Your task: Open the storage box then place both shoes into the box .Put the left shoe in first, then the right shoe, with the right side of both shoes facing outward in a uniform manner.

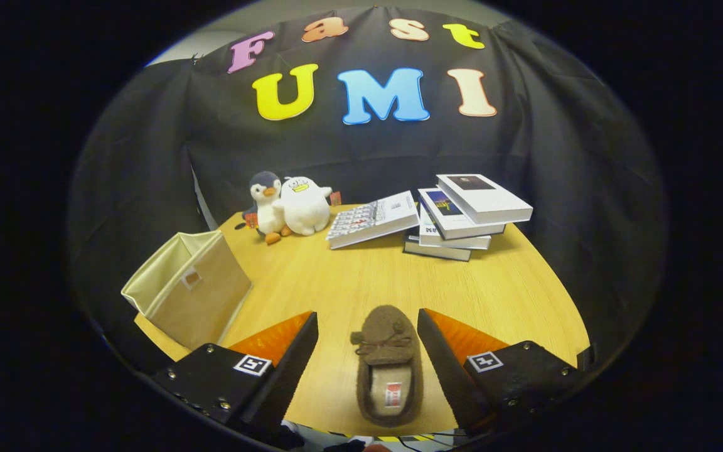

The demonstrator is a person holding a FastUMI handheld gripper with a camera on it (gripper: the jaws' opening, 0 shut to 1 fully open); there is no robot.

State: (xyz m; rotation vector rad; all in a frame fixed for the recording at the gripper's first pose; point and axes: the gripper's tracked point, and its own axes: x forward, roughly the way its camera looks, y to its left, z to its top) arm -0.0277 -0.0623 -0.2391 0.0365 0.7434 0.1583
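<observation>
On the bench point(349, 276), the beige storage box point(189, 295) lies open beside the left finger. The tongs point(368, 342) are spread wide, gripping nothing; a brown furry shoe point(390, 361) with a bow lies between the fingers, touching neither, toe pointing away. Books point(455, 216) sit beyond.

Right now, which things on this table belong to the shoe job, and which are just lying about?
Job:
- brown shoe, lying between the open gripper fingers, neither pressing it
- beige storage box, open-topped, ahead and off to the left side of the fingers

Lying about:
- penguin plush and white plush at the table's far edge
- stack of books beside them
</observation>
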